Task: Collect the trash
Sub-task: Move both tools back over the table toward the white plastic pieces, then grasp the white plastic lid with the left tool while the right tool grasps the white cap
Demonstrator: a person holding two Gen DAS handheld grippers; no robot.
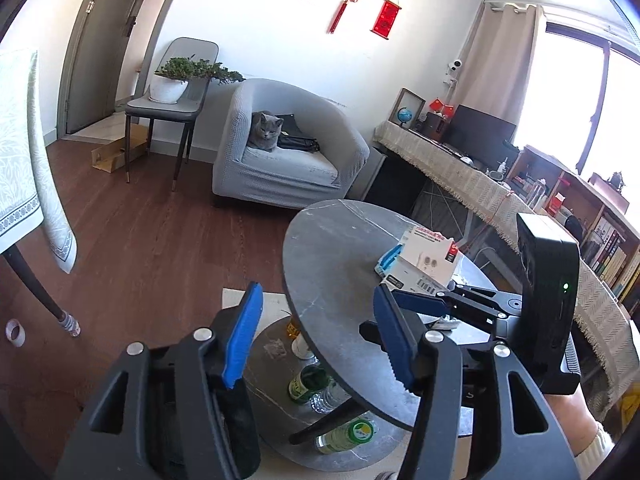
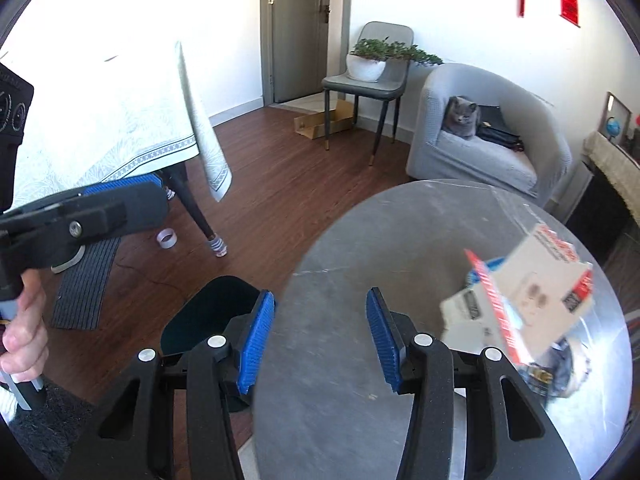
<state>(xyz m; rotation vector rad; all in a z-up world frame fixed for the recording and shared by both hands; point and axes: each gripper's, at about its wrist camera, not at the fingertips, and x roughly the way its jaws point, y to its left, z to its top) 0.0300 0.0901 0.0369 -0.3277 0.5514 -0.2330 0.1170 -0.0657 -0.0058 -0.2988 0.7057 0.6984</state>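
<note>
Two hand-held grippers are hovering over a round grey table [image 1: 332, 248] in a sunlit living room. In the left wrist view, the left gripper [image 1: 316, 332] is filling the bottom of the frame with its blue-padded jaws spread and nothing between them. The right gripper [image 2: 320, 332], seen from its own camera at lower centre, is likewise standing apart with only the bare tabletop showing in the gap.

A white and red cardboard box [image 1: 430, 256] is lying on the table at right of centre in the left view, resting on other flat packaging with a blue edge; in the right view the same box is appearing blurred at the right edge of the frame. Below the tabletop, on the table's lower shelf at bottom centre of the left view, a green-capped bottle [image 1: 306, 384] and a clear plastic bottle [image 1: 344, 436] are lying beside a crumpled wrapper [image 1: 276, 348].

A black bin [image 2: 208, 312] is standing on the wooden floor at lower left of the right view, just beside the table's edge. A hand [image 2: 22, 336] is gripping the other tool's handle at the far left of that frame.

In the background, a grey cat [image 1: 264, 130] is sitting in a grey armchair [image 1: 288, 148], next to a chair holding a potted plant [image 1: 176, 76].
</note>
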